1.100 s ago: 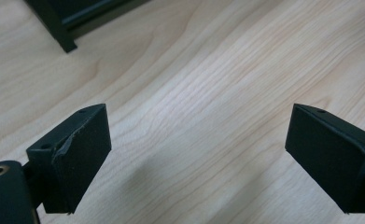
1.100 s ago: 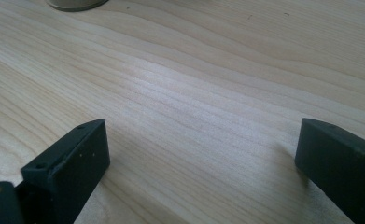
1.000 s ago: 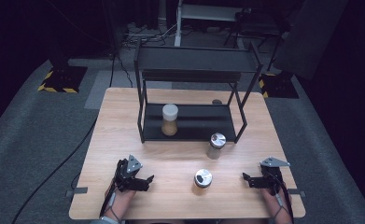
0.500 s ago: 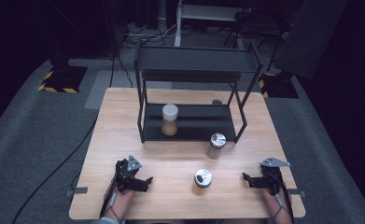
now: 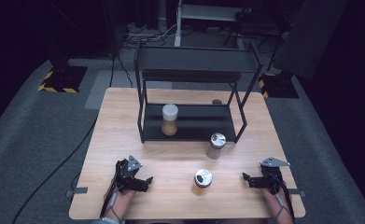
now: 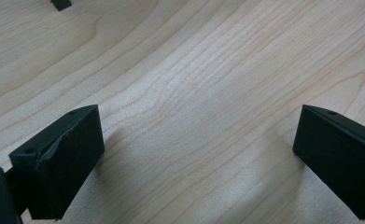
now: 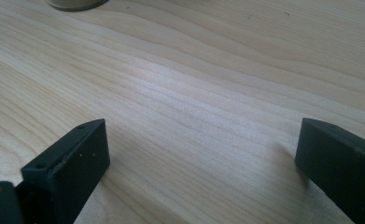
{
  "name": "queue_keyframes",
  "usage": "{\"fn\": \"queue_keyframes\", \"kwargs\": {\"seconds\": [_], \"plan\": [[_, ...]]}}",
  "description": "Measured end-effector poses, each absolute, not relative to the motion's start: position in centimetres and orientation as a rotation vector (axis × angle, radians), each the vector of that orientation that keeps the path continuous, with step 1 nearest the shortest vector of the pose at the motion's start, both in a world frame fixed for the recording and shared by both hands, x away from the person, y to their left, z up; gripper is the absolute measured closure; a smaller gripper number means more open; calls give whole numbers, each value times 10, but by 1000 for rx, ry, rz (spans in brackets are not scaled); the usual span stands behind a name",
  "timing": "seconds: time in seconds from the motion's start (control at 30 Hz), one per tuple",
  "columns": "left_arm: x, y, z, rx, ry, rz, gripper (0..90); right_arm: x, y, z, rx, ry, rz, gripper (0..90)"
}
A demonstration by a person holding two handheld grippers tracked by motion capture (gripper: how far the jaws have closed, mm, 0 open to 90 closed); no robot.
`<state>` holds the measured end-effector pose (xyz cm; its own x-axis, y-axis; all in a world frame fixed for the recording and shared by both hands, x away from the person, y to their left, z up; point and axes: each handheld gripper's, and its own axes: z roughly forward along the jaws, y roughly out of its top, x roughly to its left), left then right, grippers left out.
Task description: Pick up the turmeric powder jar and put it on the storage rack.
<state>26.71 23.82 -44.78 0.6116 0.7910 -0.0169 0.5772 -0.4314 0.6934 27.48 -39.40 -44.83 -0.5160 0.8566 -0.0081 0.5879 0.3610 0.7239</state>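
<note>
A: Near the front edge of the table (image 5: 124,116) you rest both tools. Your left gripper (image 5: 145,182) sits toward the front left corner; its jaws have just been opening and stand wide, with bare wood between them.

B: And the right one?

A: Your right gripper (image 5: 246,178) lies toward the front right corner, jaws wide apart too, holding nothing.

B: What lies between them?

A: One jar (image 5: 202,180) stands by the front edge, between your grippers and apart from both. A second jar (image 5: 216,146) stands behind it, just in front of the rack (image 5: 194,77).

B: Anything in the rack?

A: A white-capped jar (image 5: 169,120) stands on its lower shelf, left of centre. The rack's posts and top shelf stand around it.
</note>
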Motion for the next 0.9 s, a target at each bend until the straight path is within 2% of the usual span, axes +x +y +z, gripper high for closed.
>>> {"fn": "queue_keyframes", "kwargs": {"seconds": [0.53, 0.9], "plan": [[267, 238, -448, 2164, 1072, 409, 13, 275, -394, -447, 1262, 2250, 948, 15], [267, 238, -448, 2164, 1072, 409, 12, 261, -398, -433, 1215, 2212, 1035, 15]]}}
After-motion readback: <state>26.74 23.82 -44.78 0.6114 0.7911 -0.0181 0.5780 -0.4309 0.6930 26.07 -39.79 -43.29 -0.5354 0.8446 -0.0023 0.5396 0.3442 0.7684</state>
